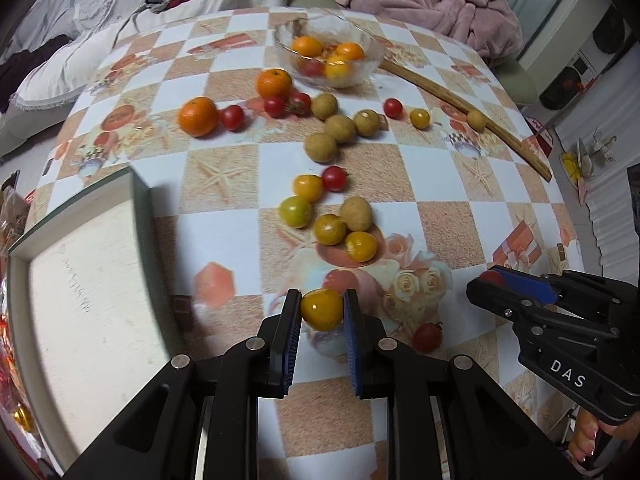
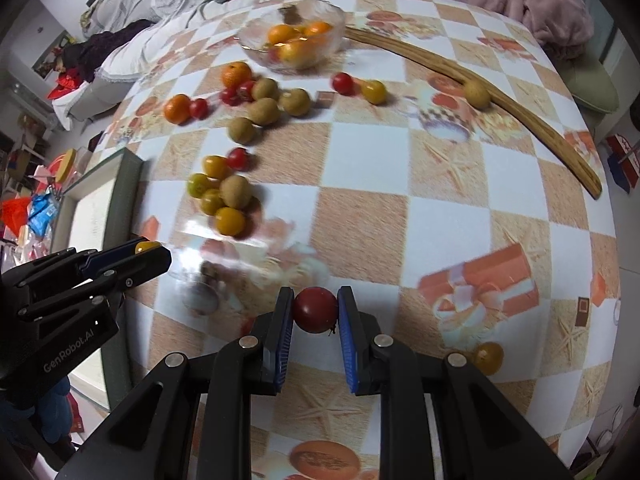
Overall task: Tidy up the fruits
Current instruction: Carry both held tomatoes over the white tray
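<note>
My left gripper [image 1: 322, 310] is shut on a yellow cherry tomato [image 1: 322, 309], held just above the table; it also shows at the left of the right wrist view [image 2: 148, 250]. My right gripper [image 2: 315, 310] is shut on a red cherry tomato [image 2: 315, 309]; it shows at the right of the left wrist view [image 1: 486, 280]. A glass bowl [image 1: 360, 36] at the far side holds oranges and tomatoes. Oranges [image 1: 198, 116], brown longans [image 1: 321, 147], and red and yellow tomatoes [image 1: 296, 211] lie scattered on the checked tablecloth.
A white tray with a green rim [image 1: 140, 216] sits at the left. A long wooden stick [image 1: 460, 104] lies at the far right with a longan [image 1: 477, 121] against it. A red tomato [image 1: 427, 337] and a yellow tomato [image 2: 488, 357] lie near the grippers. Blankets lie behind the table.
</note>
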{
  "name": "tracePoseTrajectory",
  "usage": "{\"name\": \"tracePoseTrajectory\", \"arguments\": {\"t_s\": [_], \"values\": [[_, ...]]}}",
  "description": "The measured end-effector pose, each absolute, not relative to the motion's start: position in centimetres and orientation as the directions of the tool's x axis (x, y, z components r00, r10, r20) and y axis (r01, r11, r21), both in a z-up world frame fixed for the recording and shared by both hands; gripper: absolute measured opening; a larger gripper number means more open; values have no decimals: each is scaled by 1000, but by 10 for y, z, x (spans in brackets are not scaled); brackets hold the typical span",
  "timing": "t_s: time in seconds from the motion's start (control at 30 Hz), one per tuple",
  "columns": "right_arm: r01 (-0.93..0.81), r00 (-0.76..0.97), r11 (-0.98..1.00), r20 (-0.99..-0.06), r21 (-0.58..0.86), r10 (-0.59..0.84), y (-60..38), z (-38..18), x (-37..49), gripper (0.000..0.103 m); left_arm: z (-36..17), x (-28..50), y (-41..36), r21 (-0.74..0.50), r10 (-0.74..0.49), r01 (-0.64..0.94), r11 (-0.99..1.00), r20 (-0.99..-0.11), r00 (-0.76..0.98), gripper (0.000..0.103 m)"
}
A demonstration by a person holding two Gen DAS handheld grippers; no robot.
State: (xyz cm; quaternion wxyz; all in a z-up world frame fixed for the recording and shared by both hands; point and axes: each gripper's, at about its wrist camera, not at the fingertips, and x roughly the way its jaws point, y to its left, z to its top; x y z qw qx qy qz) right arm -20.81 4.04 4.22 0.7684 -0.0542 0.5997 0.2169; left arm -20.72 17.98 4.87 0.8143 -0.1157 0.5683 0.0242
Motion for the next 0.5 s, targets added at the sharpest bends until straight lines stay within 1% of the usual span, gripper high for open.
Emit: {"name": "tracePoseTrajectory", "arguments": {"t_s": [0.17,0.5], "values": [[-463,172,867,-940,186,294,64,49,-207,24,57,-221,203,-161,-70,-218,962,-925,373,22],[-586,120,781,-930,217,348,151,56,-225,24,59,-264,272,-138,3,-345,928,-925,379,22]]}}
